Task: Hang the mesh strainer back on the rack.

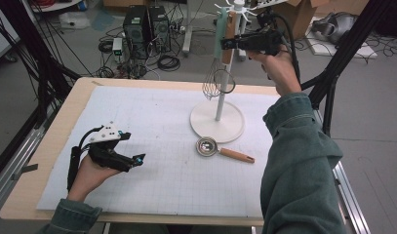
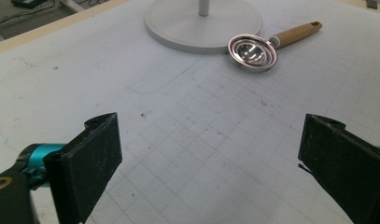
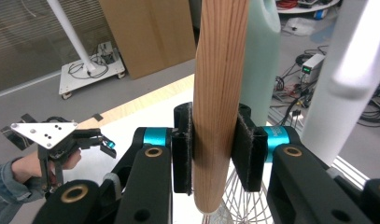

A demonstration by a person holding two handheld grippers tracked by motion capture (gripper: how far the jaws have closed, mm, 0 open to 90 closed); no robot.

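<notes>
The whisk (image 1: 216, 73) hangs up at the rack (image 1: 219, 105), its wooden handle (image 3: 219, 98) upright and pinched between the pads of the right gripper (image 1: 224, 44), which grips it near the lower end, just above where the wires begin. From where I stand it looks a light thing: the handle is stiff, smooth wood, round, so it could twist or slide in the pads if held loosely, while the wire cage below is springy and would give under any squeeze. The handle is the place to hold it, as it is held now; whether it already sits on a hook I cannot tell. Beside it hangs a pale green tool (image 1: 220, 29), close against the post. One whisk, one green tool, one rack with a round white base. On the mat (image 1: 152, 146) near that base lies one small strainer (image 1: 207, 146) with a wooden handle, flat, its bowl just off the base rim. The left gripper (image 1: 133, 146) rests low over the mat, well apart from everything, its jaws spread wide with nothing between them. Two grippers, two hands, one table (image 1: 64, 112).
</notes>
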